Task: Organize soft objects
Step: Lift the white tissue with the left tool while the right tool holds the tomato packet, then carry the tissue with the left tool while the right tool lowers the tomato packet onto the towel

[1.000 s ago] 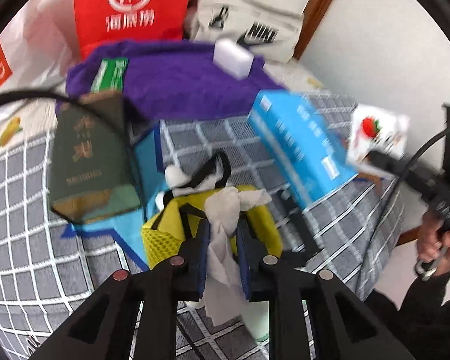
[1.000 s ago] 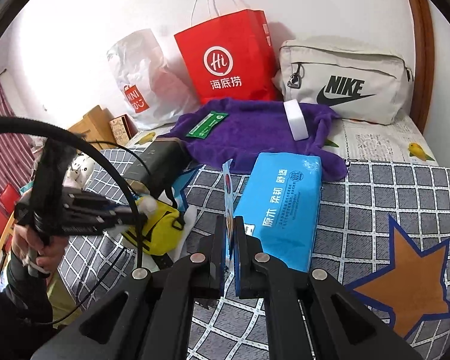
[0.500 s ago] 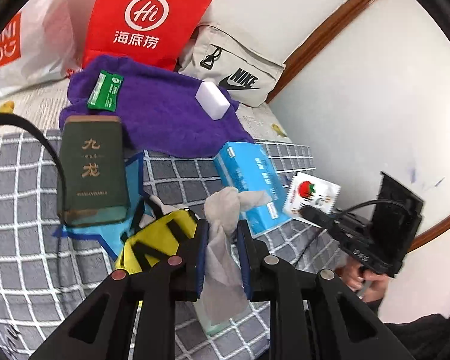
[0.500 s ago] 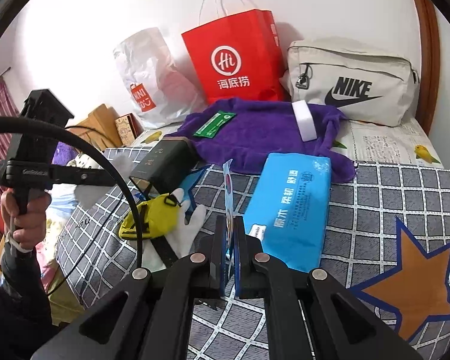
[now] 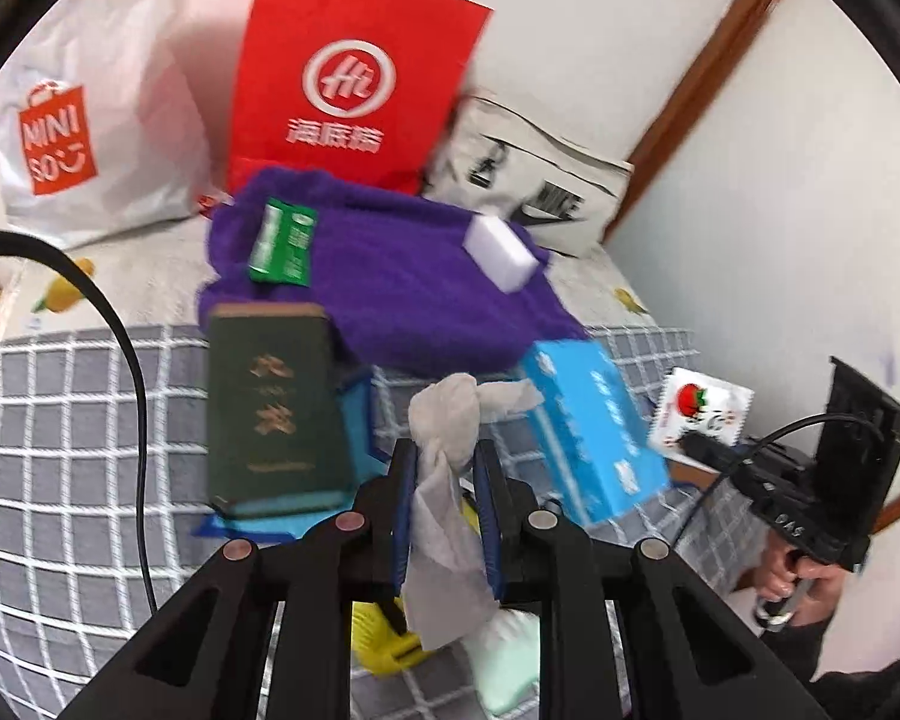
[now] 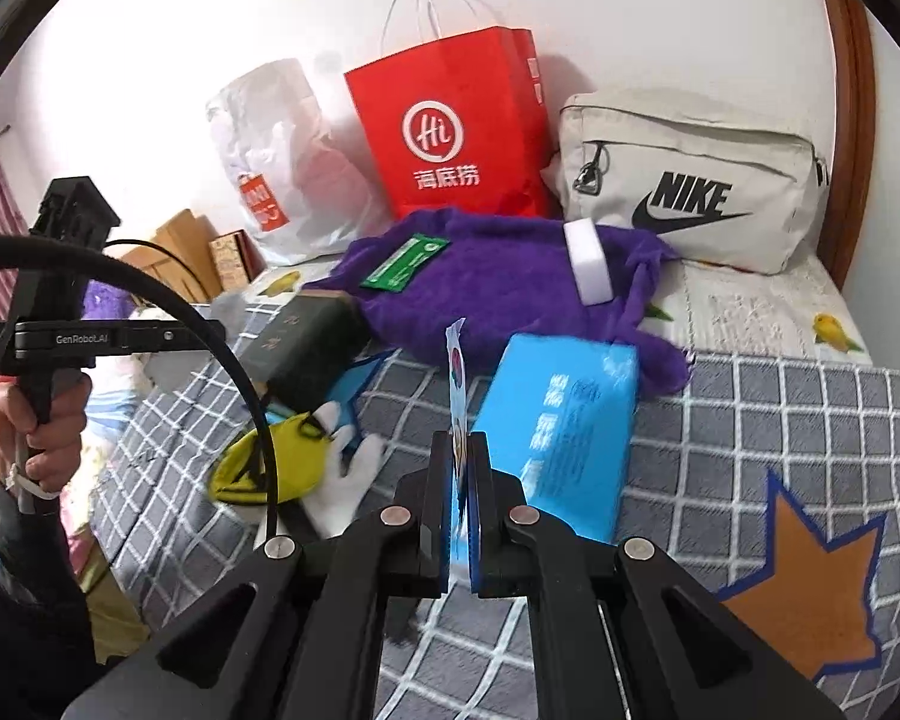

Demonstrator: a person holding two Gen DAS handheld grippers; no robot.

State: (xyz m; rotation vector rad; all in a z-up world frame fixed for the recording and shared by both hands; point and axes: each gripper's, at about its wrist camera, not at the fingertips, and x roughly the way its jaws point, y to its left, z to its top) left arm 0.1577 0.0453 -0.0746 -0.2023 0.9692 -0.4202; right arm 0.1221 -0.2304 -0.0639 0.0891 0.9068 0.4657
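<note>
My left gripper (image 5: 445, 450) is shut on a crumpled grey-white cloth (image 5: 450, 432) and holds it above the bed, over a yellow mesh pouch (image 5: 384, 642). My right gripper (image 6: 462, 450) is shut on a thin white packet with a strawberry print (image 6: 457, 384), seen edge-on; it also shows in the left wrist view (image 5: 699, 414). A blue tissue pack (image 6: 561, 432) lies on the checked bedspread (image 6: 780, 420). A purple towel (image 6: 510, 294) lies behind it, with a green packet (image 6: 405, 261) and a white sponge block (image 6: 588, 264) on it.
A dark green box (image 5: 273, 408) lies left of the tissue pack. A white glove (image 6: 348, 480) lies by the yellow pouch (image 6: 270, 468). A red paper bag (image 6: 456, 138), a white plastic bag (image 6: 276, 168) and a beige Nike bag (image 6: 690, 186) stand against the wall.
My left gripper has lifted the grey-white cloth up and away from the yellow pouch. My right gripper still holds the packet and has shifted slightly.
</note>
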